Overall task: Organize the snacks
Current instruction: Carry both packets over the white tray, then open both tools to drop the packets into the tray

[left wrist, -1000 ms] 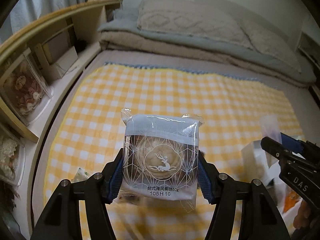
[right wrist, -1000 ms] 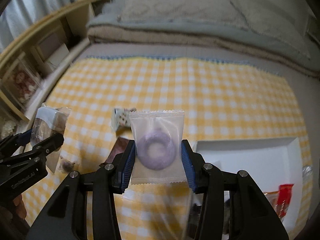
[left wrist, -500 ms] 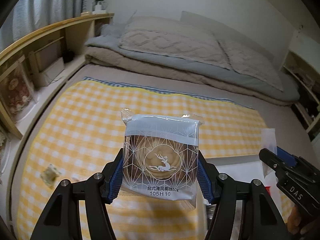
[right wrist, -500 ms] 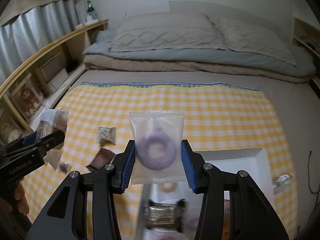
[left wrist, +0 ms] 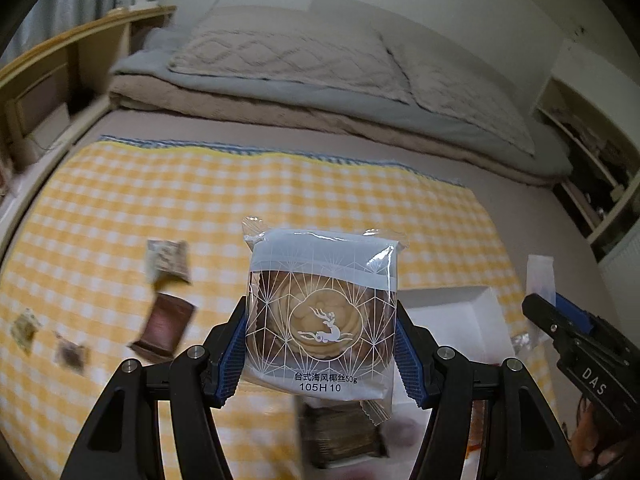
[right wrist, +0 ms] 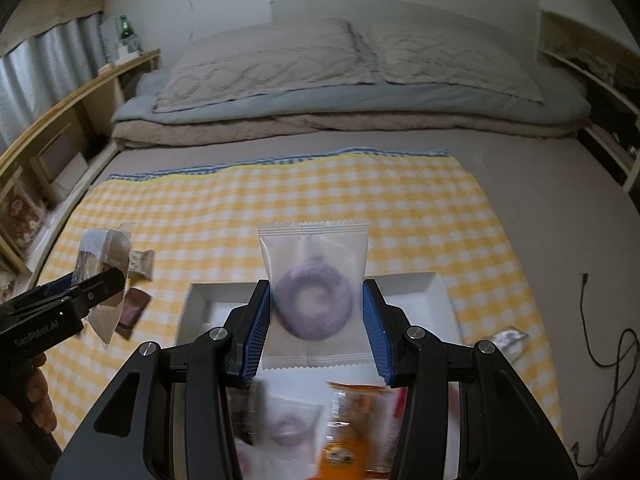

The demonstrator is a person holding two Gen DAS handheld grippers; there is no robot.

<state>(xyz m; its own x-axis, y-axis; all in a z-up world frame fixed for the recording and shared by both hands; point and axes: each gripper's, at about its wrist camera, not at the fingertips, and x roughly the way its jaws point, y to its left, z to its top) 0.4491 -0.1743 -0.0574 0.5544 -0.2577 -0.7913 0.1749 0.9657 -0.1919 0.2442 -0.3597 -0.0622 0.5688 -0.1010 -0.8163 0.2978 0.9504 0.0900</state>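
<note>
The white tray [right wrist: 436, 292] on the checked cloth [right wrist: 280, 200] is now brought beneath both grippers, where a second ago it was off to the side. The left gripper [left wrist: 320, 344] is clamped on the pastry packet [left wrist: 324, 312], the right gripper [right wrist: 316, 324] on the purple ring snack [right wrist: 314, 304]. Each should be lowered fully over the tray before release.

Motion-blurred orange snack packet [right wrist: 354, 424] in the white rectangular tray [right wrist: 434, 292], cut by the bottom edge; small wrappers [left wrist: 72, 354] near the yellow checked cloth's [left wrist: 280, 192] left edge unreadable
</note>
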